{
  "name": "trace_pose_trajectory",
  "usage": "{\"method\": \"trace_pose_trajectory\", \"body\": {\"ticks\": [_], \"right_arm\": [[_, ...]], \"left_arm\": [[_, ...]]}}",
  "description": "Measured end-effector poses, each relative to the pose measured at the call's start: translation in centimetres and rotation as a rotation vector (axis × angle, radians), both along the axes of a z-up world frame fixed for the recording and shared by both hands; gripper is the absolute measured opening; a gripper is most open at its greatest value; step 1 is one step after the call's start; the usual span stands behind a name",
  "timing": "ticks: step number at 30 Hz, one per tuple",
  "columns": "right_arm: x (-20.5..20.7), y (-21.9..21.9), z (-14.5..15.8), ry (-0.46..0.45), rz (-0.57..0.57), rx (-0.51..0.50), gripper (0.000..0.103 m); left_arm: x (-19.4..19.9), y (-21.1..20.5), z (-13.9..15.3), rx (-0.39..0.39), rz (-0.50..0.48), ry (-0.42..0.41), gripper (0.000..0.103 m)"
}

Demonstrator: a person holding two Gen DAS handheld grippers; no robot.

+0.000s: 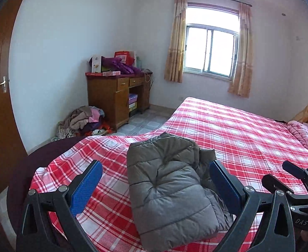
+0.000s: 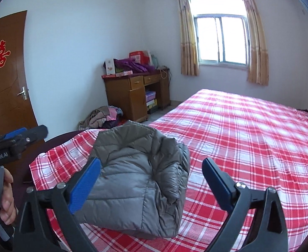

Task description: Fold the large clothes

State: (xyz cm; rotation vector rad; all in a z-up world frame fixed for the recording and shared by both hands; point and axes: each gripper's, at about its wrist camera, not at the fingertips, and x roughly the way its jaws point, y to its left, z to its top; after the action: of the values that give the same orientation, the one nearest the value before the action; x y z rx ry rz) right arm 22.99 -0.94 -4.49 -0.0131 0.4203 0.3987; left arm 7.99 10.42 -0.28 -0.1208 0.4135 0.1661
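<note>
The grey puffer jacket (image 1: 170, 191) lies folded into a bundle near the corner of my red plaid bed (image 1: 238, 130) (sleeves seemingly tucked under, hard to tell). My left gripper (image 1: 156, 180) and right gripper (image 2: 152, 178) both hover spread wide above it, holding nothing.

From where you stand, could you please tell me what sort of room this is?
Most likely a home bedroom: a large bed with a red plaid sheet, a wooden desk by the curtained window, and a folded grey jacket on the bed.
</note>
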Motion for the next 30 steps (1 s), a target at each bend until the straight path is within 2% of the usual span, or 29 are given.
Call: {"method": "trace_pose_trajectory", "body": {"ticks": [10, 30], "right_arm": [[-1.02, 0.46, 0.57, -0.029, 0.016, -0.002, 0.099], [-0.85, 0.55, 0.27, -0.021, 0.026, -0.005, 0.099]], "left_arm": [[-0.74, 0.15, 0.64, 0.006, 0.006, -0.028, 0.102], [-0.36, 0.01, 0.13, 0.011, 0.016, -0.007, 0.102]]}}
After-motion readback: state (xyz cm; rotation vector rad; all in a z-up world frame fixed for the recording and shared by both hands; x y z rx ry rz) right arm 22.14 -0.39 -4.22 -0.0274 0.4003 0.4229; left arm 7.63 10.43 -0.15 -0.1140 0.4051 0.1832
